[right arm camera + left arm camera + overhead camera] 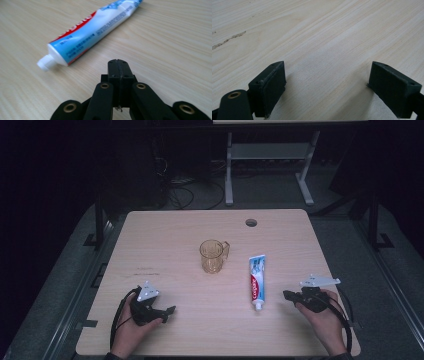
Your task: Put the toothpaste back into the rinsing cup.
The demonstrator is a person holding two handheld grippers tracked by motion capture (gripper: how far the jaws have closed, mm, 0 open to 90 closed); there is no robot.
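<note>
A red, white and blue toothpaste tube (pixel 257 281) lies on the wooden table (pixel 165 227), its white cap toward the front edge. Beyond it to the left stands a clear amber plastic mug (pixel 214 255) with a handle. My right gripper (pixel 286 295) rests on the table just right of the tube's cap end. In the right gripper view its jaws are pressed together with nothing between them, and the toothpaste tube (pixel 92 32) lies ahead to the left. My left gripper (pixel 171 310) sits at the front left. It (pixel 325 87) stands open over bare wood.
A round cable hole (pixel 251 223) sits near the table's far edge. Behind the table are a white desk frame (pixel 270 165) and loose cables on the dark floor. Cables trail from both grippers toward the front edge.
</note>
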